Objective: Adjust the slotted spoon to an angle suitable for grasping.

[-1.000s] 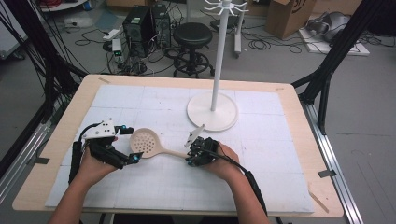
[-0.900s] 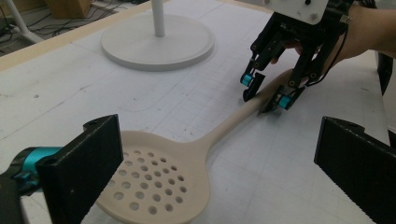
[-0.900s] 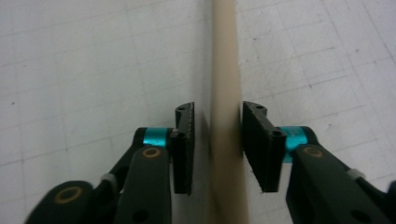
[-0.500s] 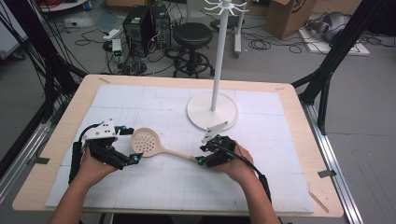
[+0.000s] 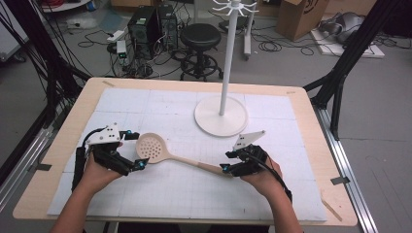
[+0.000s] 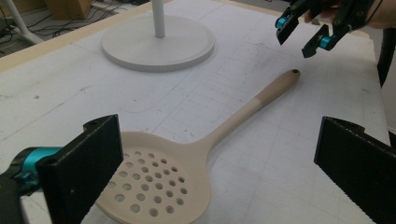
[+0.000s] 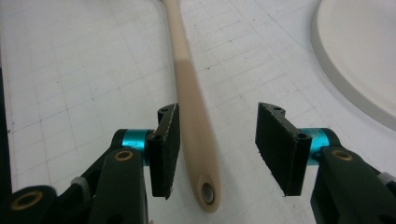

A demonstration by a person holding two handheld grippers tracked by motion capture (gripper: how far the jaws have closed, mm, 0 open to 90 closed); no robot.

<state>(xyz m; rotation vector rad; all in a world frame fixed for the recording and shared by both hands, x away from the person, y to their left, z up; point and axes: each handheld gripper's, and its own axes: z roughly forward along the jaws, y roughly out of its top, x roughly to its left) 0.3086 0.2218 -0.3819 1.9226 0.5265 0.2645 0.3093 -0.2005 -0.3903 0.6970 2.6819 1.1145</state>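
Note:
A beige slotted spoon [image 5: 151, 151] lies flat on the white mat, head to the left and handle running right. My left gripper [image 5: 134, 151] stands open at the head's left edge; in the left gripper view its wide jaws [image 6: 219, 170] frame the perforated head [image 6: 159, 182]. My right gripper [image 5: 226, 161] hovers at the handle's end. Its jaws [image 7: 222, 149] have just been opening, and the handle [image 7: 194, 126] lies between them, close to the left pad, unpressed. The left gripper view also shows the right gripper [image 6: 303, 35] above the handle tip.
A white hook stand [image 5: 227, 58] rises from a round base [image 5: 221, 116] behind the spoon, also in the left gripper view [image 6: 159, 42] and the right gripper view [image 7: 359, 60]. The wooden table edge [image 5: 311, 121] borders the mat [image 5: 160, 194].
My right gripper has slid right along the handle to its end, and its jaws have opened. The left gripper and the spoon have stayed put.

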